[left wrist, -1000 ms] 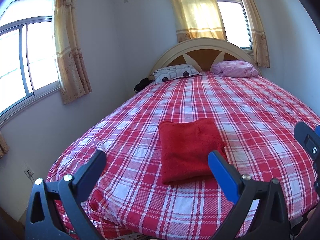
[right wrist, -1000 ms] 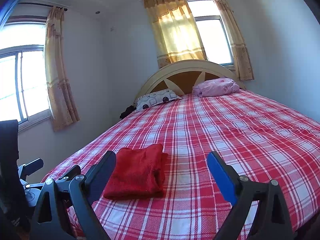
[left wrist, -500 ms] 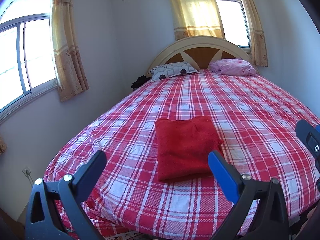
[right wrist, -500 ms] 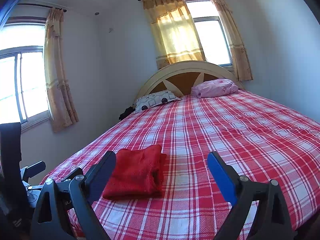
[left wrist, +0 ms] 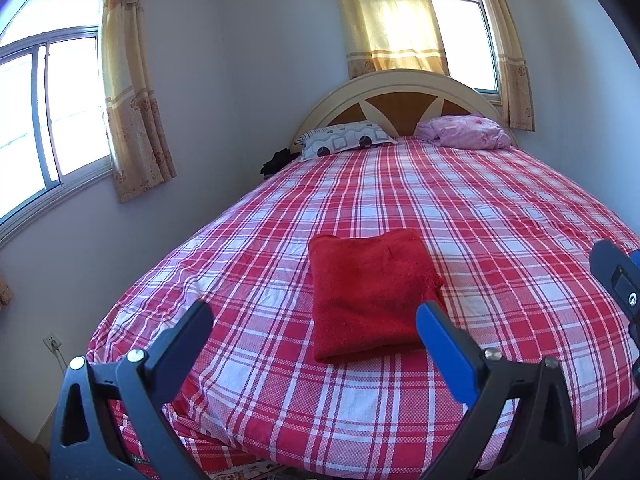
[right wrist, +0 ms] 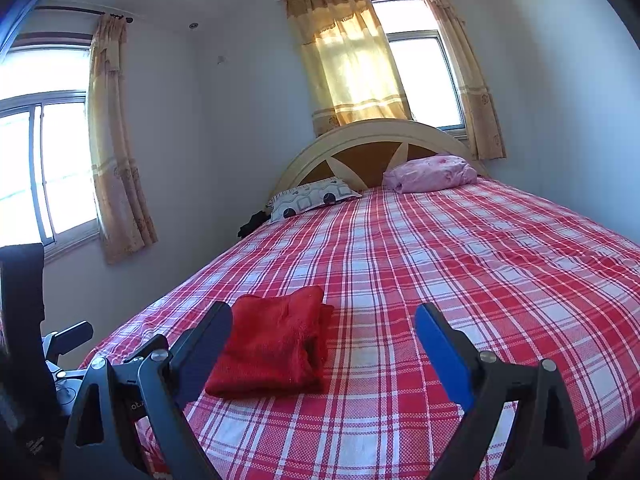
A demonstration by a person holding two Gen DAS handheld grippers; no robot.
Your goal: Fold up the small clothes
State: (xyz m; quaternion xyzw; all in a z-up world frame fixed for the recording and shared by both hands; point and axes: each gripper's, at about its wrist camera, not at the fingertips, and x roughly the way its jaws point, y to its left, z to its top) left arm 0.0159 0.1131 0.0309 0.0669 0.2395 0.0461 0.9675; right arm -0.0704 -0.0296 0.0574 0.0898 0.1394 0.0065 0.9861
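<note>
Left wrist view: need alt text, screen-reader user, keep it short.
A folded red garment lies flat on a red-and-white plaid bed, just beyond the open left hand-held gripper, which holds nothing. Two pillows, a patterned pillow and a pink pillow, sit against the arched headboard under a curtained window.

Legible text: none.

Partial marks only: faint pale lettering on the black body of the left gripper (right wrist: 132,404), seen at the near left of the right wrist view, too small and cut off to read. Pale marks on the dark strap (right wrist: 24,446) at the near left edge, unreadable. Printed paper (left wrist: 256,470) under the near bed edge, blurred, nothing readable.
</note>
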